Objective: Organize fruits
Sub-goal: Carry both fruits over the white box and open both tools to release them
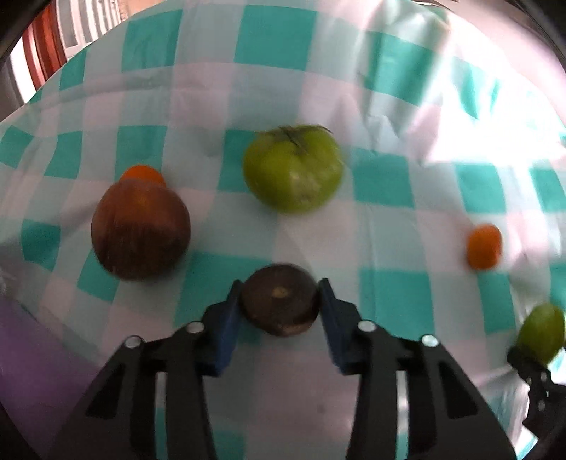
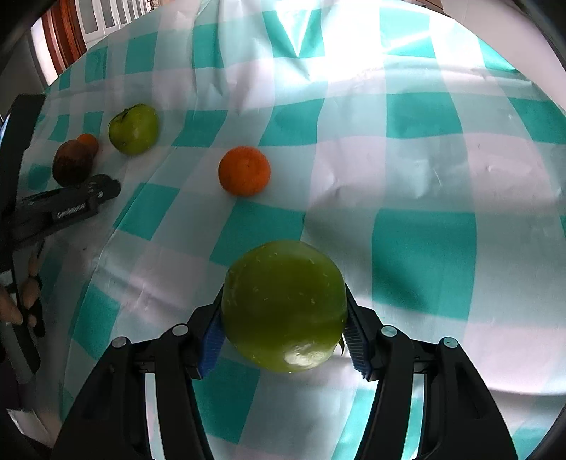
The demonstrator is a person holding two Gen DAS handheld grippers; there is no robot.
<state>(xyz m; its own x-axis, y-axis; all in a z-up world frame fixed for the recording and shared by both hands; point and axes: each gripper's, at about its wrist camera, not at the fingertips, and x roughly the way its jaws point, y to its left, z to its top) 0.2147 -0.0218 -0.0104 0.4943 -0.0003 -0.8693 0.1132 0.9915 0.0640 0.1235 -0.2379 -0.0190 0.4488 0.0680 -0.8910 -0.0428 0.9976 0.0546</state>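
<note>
Left gripper (image 1: 281, 306): fingers clamped on a dark brown fruit (image 1: 280, 299) above the checked cloth (image 1: 389, 226). Right gripper (image 2: 283, 329): fingers clamped on a green tomato (image 2: 284, 306). On the worktop lie another green tomato (image 1: 293, 167), a reddish-brown fruit (image 1: 140, 229) and two oranges (image 1: 484, 246), (image 1: 143, 174).

A teal-and-white checked tablecloth (image 1: 385, 304) (image 2: 424, 247) was spread over the surface, creased, with glare washed across its far side. Brown wooden furniture (image 2: 67, 32) and white slats (image 2: 106, 14) were seen beyond its edge.
</note>
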